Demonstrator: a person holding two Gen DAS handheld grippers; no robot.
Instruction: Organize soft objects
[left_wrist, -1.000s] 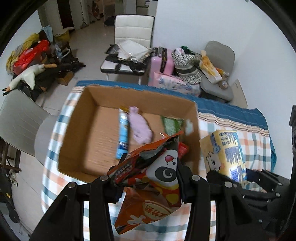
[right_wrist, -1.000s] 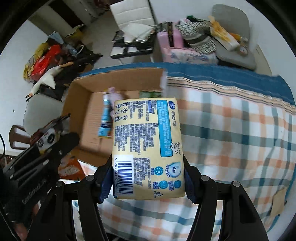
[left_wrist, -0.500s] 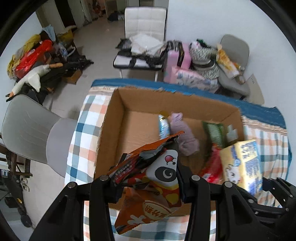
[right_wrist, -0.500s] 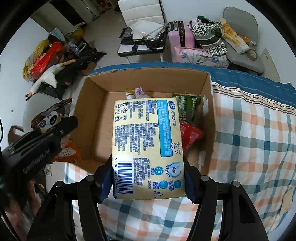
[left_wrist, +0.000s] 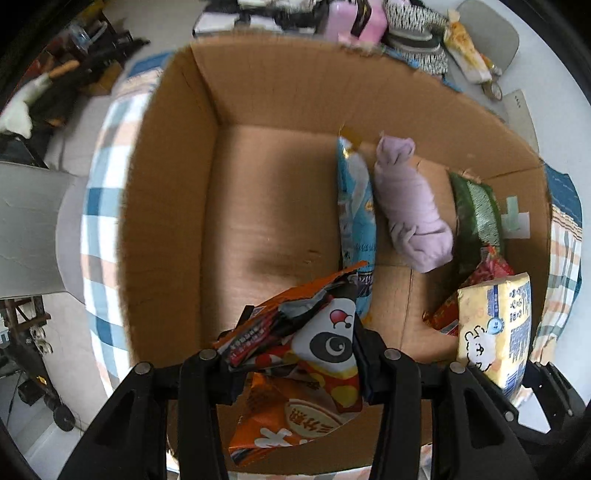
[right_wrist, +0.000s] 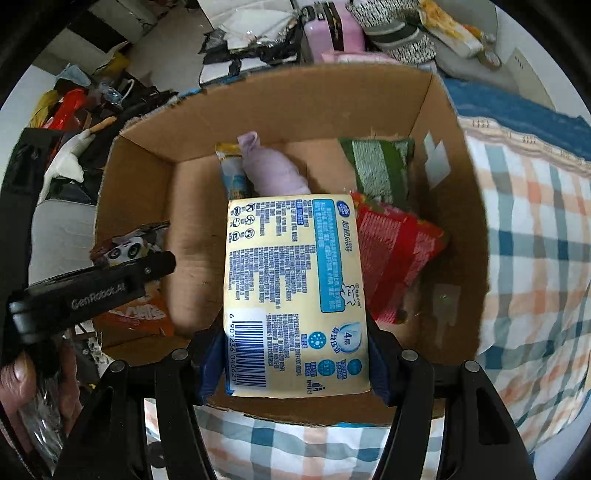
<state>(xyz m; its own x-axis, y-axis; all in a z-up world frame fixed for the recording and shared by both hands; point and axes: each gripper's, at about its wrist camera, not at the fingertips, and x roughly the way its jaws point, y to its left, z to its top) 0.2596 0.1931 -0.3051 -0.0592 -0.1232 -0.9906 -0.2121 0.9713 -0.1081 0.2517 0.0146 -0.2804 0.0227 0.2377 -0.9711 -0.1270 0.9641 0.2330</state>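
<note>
My left gripper (left_wrist: 295, 365) is shut on an orange snack bag with a panda face (left_wrist: 317, 343), held over the near left part of the open cardboard box (left_wrist: 258, 92). My right gripper (right_wrist: 295, 354) is shut on a yellow tissue pack (right_wrist: 295, 288), held over the box's near middle; the pack also shows in the left wrist view (left_wrist: 495, 325). Inside the box lie a blue packet (left_wrist: 354, 210), a rolled lilac cloth (left_wrist: 410, 206), a green packet (left_wrist: 480, 206) and a red packet (right_wrist: 395, 251).
The box (right_wrist: 314, 99) sits on a checked cloth (right_wrist: 535, 221) over the table. A grey chair (left_wrist: 26, 229) stands at the left. Behind the box are chairs and a pink suitcase (right_wrist: 332, 33) piled with clutter.
Both grippers have moved forward and down over the box with their loads. The box now fills both views and the items hang inside its rim.
</note>
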